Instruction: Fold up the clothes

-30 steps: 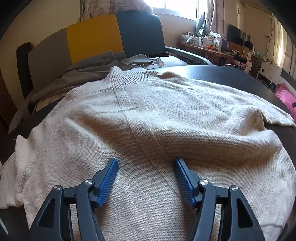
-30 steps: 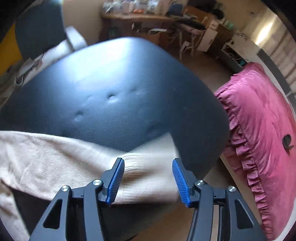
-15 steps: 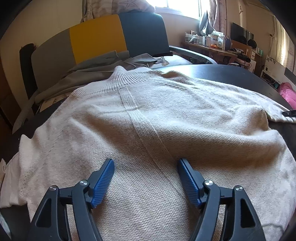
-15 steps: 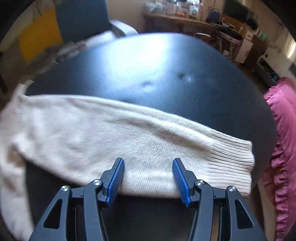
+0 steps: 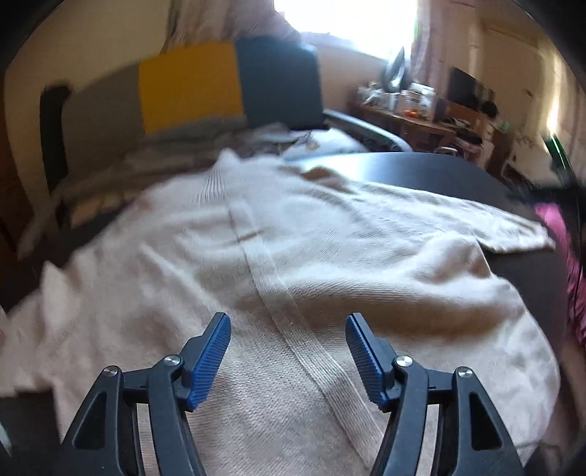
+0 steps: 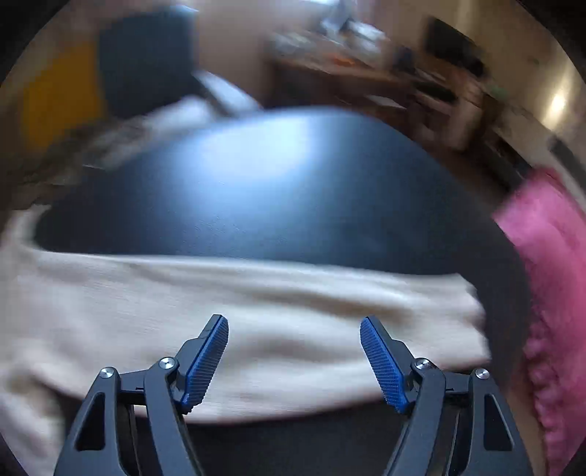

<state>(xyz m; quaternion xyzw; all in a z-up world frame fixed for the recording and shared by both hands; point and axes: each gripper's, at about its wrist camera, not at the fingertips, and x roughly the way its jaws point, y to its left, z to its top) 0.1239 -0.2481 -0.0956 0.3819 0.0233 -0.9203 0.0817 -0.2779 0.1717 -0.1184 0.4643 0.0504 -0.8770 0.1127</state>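
A: Where's the sweater rn?

B: Beige knit sweater (image 5: pixel 293 256) lies spread flat on the dark round tabletop (image 5: pixel 421 168), collar end far from me, w/ a raised rib band running down the middle of the body. My left tool (image 5: pixel 287 346) sits above the near part of the body, fingers spread wide, one either side of that band, nothing pinched btw them.

A: And the right one?

B: My right tool (image 6: pixel 294 353) is over the sleeve (image 6: pixel 274 318), which lies stretched across the tabletop (image 6: pixel 274 190) from left to right, cuff end pointing toward the pink ruffled fabric (image 6: pixel 549 274). Jaws spread wide here too, empty; blue ribbed pads (image 6: pixel 205 362) are in front of the sleeve's near edge. Can't tell if they touch the knit, view's blurred.

A: Anything else around?

B: Behind the tabletop there's a chair (image 5: pixel 227 91) w/ grey, yellow & dark blue back panels, grey clothes (image 5: pixel 175 146) piled on its seat just beyond the collar. Cluttered wooden desk (image 5: pixel 421 117) further back under a bright window (image 5: pixel 348 22). In the left view the sleeve's end reaches the tabletop's right side, near the pink fabric
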